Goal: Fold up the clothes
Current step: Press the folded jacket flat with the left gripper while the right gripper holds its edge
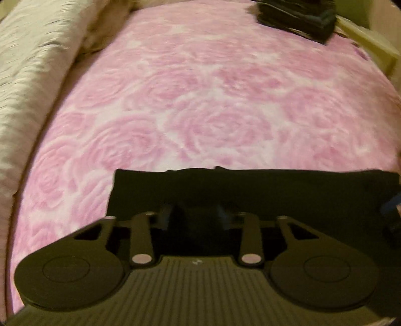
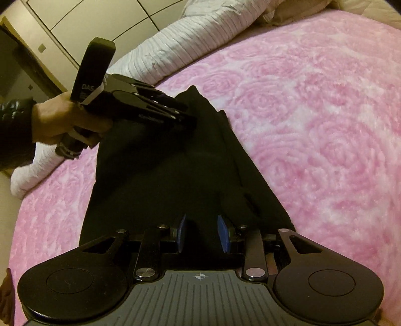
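Pink rose-patterned blanket (image 1: 200, 100) fills most of both views, with a cream ribbed quilt (image 1: 32, 75) bunched along the left edge of the left wrist view and a dark pile of clothes (image 1: 298, 17) at its top right. Across the lower middle of the frame lies the black garment (image 2: 170, 170), flat on the blanket. The left gripper (image 2: 183, 120), in the upper left of the right wrist view, has its jaws pinched onto the garment's far end. The right gripper (image 2: 201, 233) sits at the near end with its blue pads (image 2: 224, 233) narrowly parted and black cloth between them; whether they actually clamp it, I cannot tell.
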Action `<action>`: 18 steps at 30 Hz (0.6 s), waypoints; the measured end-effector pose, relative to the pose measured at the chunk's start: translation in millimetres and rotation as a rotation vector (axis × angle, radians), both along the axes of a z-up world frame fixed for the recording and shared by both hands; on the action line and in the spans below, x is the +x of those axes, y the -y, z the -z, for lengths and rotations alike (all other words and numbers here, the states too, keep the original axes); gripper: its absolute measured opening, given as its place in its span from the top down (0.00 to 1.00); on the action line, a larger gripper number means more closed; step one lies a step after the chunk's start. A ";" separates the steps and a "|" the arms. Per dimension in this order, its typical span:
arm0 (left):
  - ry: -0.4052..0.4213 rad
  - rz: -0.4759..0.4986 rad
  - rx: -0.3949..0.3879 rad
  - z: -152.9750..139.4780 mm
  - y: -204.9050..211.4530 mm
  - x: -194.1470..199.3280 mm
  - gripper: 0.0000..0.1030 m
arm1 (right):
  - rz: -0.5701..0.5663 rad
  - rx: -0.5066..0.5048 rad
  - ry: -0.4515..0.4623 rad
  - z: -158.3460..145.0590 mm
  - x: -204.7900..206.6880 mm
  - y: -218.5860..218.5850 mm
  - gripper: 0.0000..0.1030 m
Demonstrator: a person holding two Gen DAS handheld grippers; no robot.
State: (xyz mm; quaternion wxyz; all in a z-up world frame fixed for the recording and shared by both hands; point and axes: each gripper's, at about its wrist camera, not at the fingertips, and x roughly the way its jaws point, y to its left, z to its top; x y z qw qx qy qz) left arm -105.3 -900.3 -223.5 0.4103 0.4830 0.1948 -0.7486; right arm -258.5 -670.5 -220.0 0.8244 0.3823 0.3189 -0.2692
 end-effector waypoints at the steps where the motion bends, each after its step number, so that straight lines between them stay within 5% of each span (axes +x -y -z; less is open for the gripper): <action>1: 0.003 0.006 0.008 -0.2 1.1 0.7 0.96 | 0.000 0.005 0.002 -1.5 -0.7 0.6 0.70; 11: 0.002 -0.114 -0.017 9.9 4.0 0.9 0.94 | 0.034 0.054 0.011 -6.1 -2.3 7.0 0.70; 14: -0.051 -0.107 -0.010 -4.0 1.8 7.5 0.84 | 0.037 0.062 0.002 -8.1 -4.5 4.1 0.70; 16: -0.098 -0.065 -0.011 -12.5 0.6 9.8 0.63 | 0.042 0.067 0.002 -7.0 -6.1 2.9 0.70; 18: -0.115 -0.016 -0.012 -15.9 2.5 7.6 0.58 | 0.046 0.072 0.004 -5.6 -7.5 2.2 0.70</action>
